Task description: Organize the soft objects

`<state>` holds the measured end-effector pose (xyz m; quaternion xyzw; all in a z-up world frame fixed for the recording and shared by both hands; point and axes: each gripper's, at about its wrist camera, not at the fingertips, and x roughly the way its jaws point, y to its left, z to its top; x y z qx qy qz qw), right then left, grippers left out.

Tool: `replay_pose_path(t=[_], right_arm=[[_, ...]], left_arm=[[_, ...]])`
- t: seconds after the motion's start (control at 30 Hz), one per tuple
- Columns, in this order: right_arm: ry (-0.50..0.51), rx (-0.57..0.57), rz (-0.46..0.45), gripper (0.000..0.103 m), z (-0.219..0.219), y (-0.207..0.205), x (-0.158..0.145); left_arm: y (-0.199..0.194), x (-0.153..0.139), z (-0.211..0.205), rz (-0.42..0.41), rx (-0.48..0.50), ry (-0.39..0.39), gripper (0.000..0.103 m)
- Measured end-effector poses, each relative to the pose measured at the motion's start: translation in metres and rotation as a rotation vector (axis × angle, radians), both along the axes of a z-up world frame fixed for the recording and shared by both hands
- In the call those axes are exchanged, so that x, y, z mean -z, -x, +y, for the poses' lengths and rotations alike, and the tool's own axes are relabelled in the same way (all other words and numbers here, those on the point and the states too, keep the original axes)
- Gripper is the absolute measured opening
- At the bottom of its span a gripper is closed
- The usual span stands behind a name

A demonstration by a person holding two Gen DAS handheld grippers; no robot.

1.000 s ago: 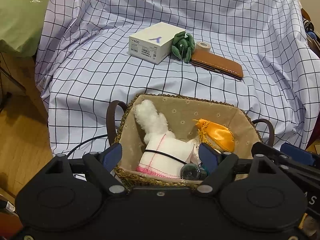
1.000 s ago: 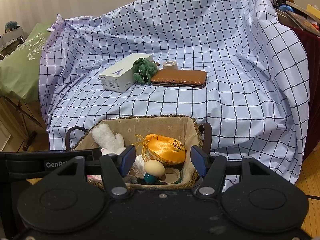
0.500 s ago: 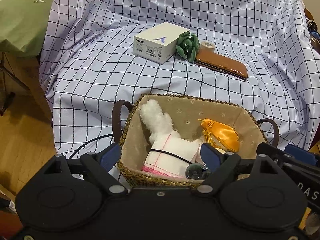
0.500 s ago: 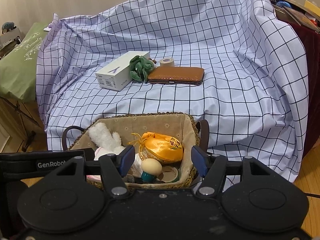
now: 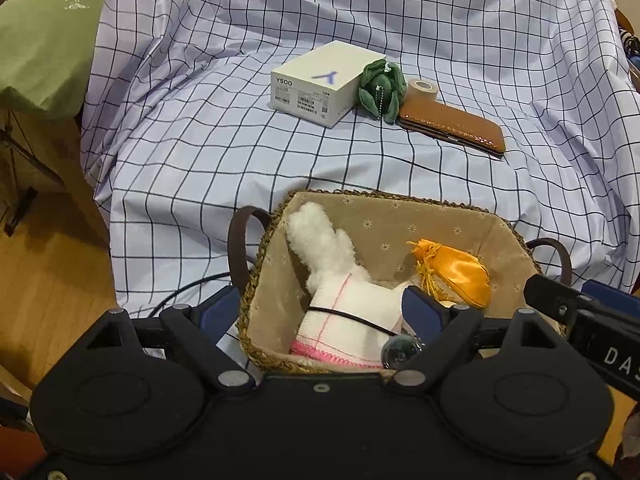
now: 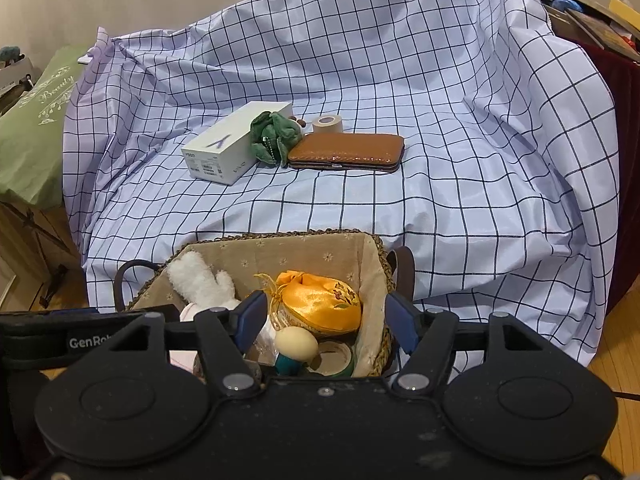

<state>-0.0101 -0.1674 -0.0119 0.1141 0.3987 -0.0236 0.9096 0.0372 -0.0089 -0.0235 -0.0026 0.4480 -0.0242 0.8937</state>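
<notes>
A woven basket with brown handles stands at the front of the checked cloth. In it lie a white plush toy, an orange satin pouch, a small mushroom figure and a tape roll. A green plush lies further back on the cloth, between a white box and a brown case. My left gripper is open and empty above the basket's near left side. My right gripper is open and empty above its near right side.
On the cloth behind the basket lie a white box, a brown leather case and a small tape roll. A green bag sits at left. Wooden floor shows at both sides.
Both grippers have moved slightly, so the basket and the items on the cloth sit a little lower and closer in view. Both stay open and empty.
</notes>
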Motion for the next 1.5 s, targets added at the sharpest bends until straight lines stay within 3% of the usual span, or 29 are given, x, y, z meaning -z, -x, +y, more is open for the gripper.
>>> replay_pose_path(t=[0.77,1.5], right_arm=[[0.025,-0.018,0.055,0.070,-0.009,-0.075,0.003],[0.116,-0.091,-0.024,0.074,-0.014,-0.187,-0.006]], left_arm=[[-0.047,0.003,-0.008,0.031,0.051,-0.046,0.088],[-0.120,0.016,-0.024,0.073,0.090,-0.047,0.088]])
